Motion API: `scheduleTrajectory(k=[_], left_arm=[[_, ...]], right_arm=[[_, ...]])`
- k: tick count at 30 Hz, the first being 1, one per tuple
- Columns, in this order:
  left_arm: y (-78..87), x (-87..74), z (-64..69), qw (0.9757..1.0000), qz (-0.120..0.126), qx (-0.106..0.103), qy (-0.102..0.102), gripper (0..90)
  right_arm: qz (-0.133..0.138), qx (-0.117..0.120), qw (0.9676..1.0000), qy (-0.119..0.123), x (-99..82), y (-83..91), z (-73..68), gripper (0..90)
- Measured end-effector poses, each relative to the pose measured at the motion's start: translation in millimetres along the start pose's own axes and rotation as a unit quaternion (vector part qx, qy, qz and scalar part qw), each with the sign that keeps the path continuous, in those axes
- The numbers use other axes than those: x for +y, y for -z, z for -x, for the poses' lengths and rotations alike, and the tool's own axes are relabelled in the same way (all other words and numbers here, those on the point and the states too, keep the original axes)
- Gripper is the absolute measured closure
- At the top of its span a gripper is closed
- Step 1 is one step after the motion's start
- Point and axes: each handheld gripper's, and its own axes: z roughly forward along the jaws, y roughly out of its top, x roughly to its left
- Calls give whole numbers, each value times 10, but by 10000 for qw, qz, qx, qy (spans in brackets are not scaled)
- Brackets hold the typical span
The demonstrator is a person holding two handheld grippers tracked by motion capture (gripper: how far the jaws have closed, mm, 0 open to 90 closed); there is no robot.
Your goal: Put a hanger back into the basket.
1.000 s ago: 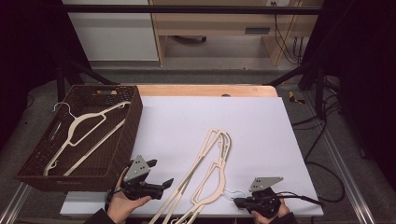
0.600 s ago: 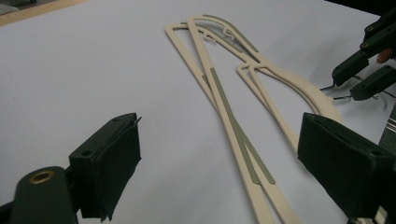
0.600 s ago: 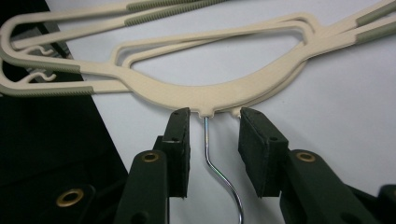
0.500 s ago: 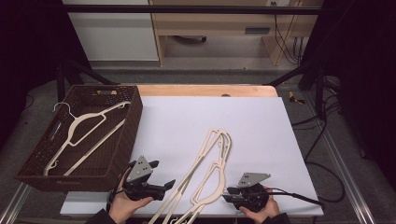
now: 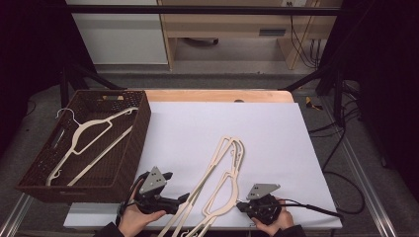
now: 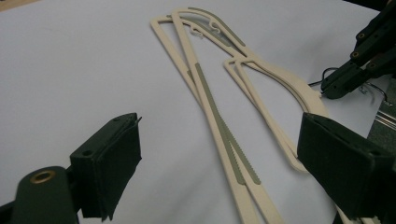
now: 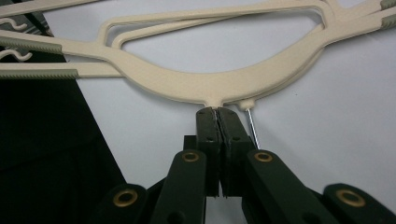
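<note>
Two cream hangers [image 5: 225, 173] lie overlapped on the white sheet [image 5: 276, 128] covering the desk [image 5: 207, 95], running from the middle down to the near edge between the two hands. The right tool [image 7: 217, 111] has just been closing; its jaws are pressed together right at the neck of the upper hanger, where the wire hook leaves the plastic, and seem to pinch that hook's stem. The left tool [image 6: 219, 154] is spread wide, one jaw on each side of the hangers' long bars without touching them. Far left, a brown basket [image 5: 131, 148] holds another hanger [image 5: 89, 136].
</note>
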Motion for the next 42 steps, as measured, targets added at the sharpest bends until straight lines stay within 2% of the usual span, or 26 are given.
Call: scheduleTrajectory(k=[6,11,15,17,20,25,29,31,35,39,40,42], left_arm=[[-111,78,133,9996,-118,-172,-181,138],[-250,162,291,9981,-265,-393,-391,142],[-403,240,433,9955,-435,-647,-541,157],[-505,271,501,9937,-560,-728,-637,163],[-667,293,557,9906,-788,-904,-657,192],[-881,309,626,9830,-1141,-1177,-822,297],[-998,317,660,9799,-1290,-1268,-836,413],[-1038,316,671,9768,-1439,-1285,-927,450],[-1088,307,684,9764,-1537,-1204,-925,559],[-1099,306,691,9752,-1549,-1326,-859,655],[-1090,311,696,9742,-1579,-1361,-860,683],[-1086,311,715,9755,-1545,-1303,-873,728]], right_arm=[[58,88,9999,-16,64,46,48,891],[129,83,9999,10,150,128,60,892],[113,77,9999,98,221,167,60,892],[141,66,9999,43,246,184,61,892],[163,68,9998,45,276,209,67,892],[213,63,9997,86,301,252,75,892],[190,73,9997,97,316,273,72,892],[195,75,9997,124,324,286,76,892],[220,45,9996,140,346,303,73,892],[202,25,9997,130,359,313,62,892],[206,20,9997,131,358,313,62,892],[211,29,9997,130,360,314,62,892]])
